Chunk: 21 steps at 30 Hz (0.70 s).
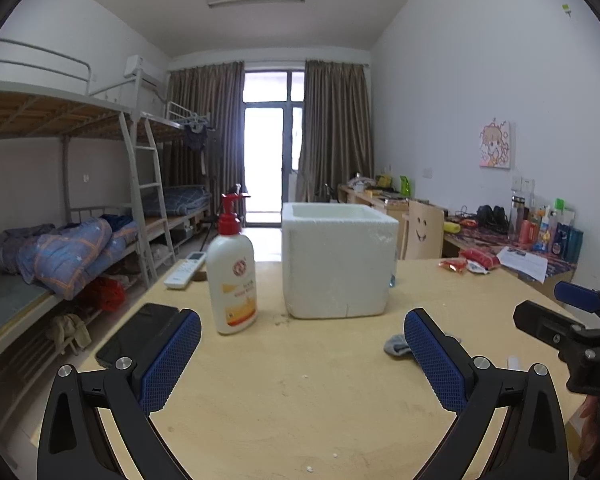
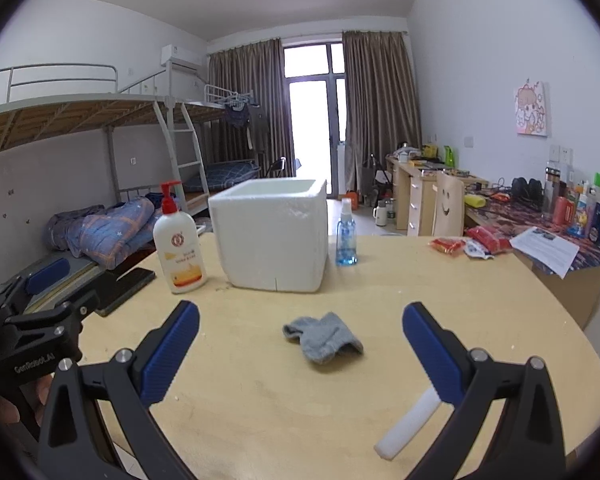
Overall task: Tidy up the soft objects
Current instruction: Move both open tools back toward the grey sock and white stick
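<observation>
Both jaws spread wide, nothing held. Your right gripper [image 2: 300, 344] hangs just near-side of the sock [image 2: 323, 339], pads flanking it left and right. Your left gripper [image 1: 302, 354] hovers over bare surface [image 1: 300, 400], with the sock only peeking out at its right pad.

Sock: grey knit, crumpled flat, fuzzy, lying near-centre on the pale wood surface, well short of the box [image 2: 271, 234]. Box is white foam, open top, thick walls, a grainy finish and a small nick at the bottom edge.

Step looks like approach before the first pick, nothing stowed that I can see. Next move, my read: drop the right gripper down over the thickest fold, close on it, lift, carry far to the box and release over the opening. Knit will drape, so lift clear of the rim.

Watch the white foam stick [image 2: 408, 426] under your right pad. Lotion bottle [image 2: 179, 246] stands left of the box, spray bottle [image 2: 346, 236] right, both hard plastic. Leave them.
</observation>
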### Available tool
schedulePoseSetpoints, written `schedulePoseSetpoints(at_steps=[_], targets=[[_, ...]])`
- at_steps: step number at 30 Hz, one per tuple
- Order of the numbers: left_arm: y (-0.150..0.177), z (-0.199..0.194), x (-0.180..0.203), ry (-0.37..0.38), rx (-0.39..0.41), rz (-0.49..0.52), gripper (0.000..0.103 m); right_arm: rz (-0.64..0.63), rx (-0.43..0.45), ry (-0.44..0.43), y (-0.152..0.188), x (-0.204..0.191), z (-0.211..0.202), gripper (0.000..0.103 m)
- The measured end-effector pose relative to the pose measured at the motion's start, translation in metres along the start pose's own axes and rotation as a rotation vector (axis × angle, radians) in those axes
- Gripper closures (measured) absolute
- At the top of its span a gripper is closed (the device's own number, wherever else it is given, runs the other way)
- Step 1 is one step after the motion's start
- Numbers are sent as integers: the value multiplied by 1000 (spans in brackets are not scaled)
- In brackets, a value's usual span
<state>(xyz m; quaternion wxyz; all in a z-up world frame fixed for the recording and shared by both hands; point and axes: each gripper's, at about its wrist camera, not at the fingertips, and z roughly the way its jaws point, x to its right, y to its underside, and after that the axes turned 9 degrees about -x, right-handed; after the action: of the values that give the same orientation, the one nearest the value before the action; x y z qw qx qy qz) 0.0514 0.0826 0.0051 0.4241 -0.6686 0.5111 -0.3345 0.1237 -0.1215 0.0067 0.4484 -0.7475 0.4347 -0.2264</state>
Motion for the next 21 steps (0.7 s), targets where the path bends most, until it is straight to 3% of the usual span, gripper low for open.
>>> schedulePoseSetpoints(at_steps=[21], targets=[[13, 39, 34, 74, -114, 28, 1, 30, -77, 66, 39, 32, 15, 0]])
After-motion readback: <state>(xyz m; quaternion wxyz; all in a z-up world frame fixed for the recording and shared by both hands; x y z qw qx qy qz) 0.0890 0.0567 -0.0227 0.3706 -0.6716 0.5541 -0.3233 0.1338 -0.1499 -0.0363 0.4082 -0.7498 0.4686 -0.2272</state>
